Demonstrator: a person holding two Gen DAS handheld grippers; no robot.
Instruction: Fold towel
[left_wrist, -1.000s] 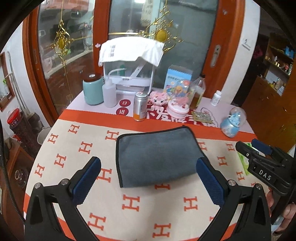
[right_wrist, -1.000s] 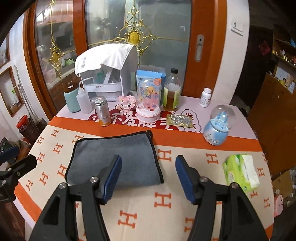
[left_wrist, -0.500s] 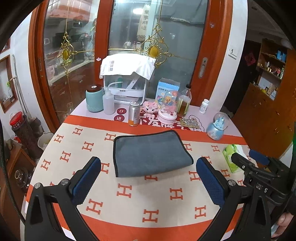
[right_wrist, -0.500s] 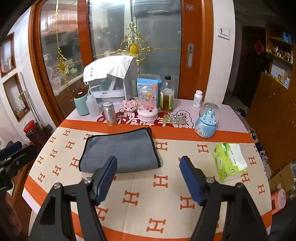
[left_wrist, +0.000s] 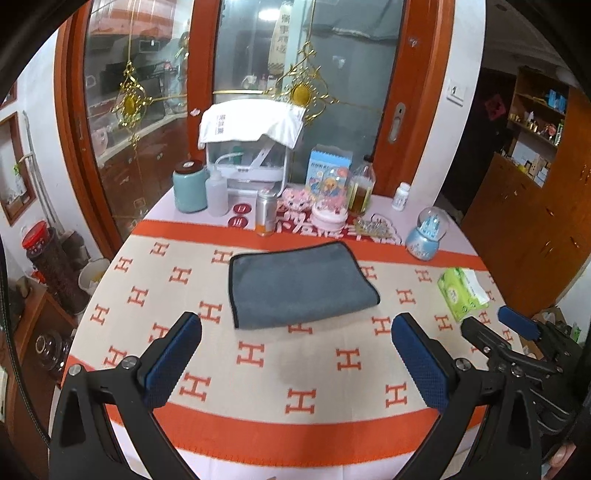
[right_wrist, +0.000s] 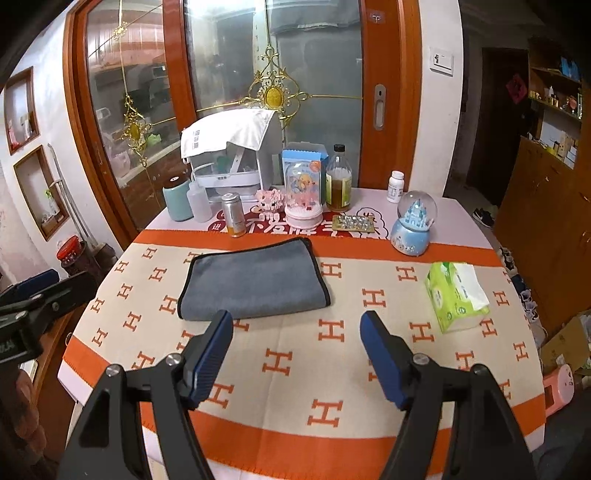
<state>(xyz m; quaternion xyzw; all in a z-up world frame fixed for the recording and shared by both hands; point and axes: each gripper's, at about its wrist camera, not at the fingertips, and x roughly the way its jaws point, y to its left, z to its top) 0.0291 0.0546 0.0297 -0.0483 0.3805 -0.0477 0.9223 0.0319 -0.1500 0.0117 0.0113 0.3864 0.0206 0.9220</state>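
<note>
1. We see bare tablecloth between both grippers and the towel, open for passage.
2. A tissue pack lies to the towel's right, well apart from it.
3. Behind the towel, a can, a pink dome and a snow globe line the far edge.
4. The can stands nearest the towel's back edge.

We've got a grey towel with dark edge trim, already folded into a flat rectangle, lying mid-table on the cloth, its rounded folded side nearest us and slightly skewed.
</note>
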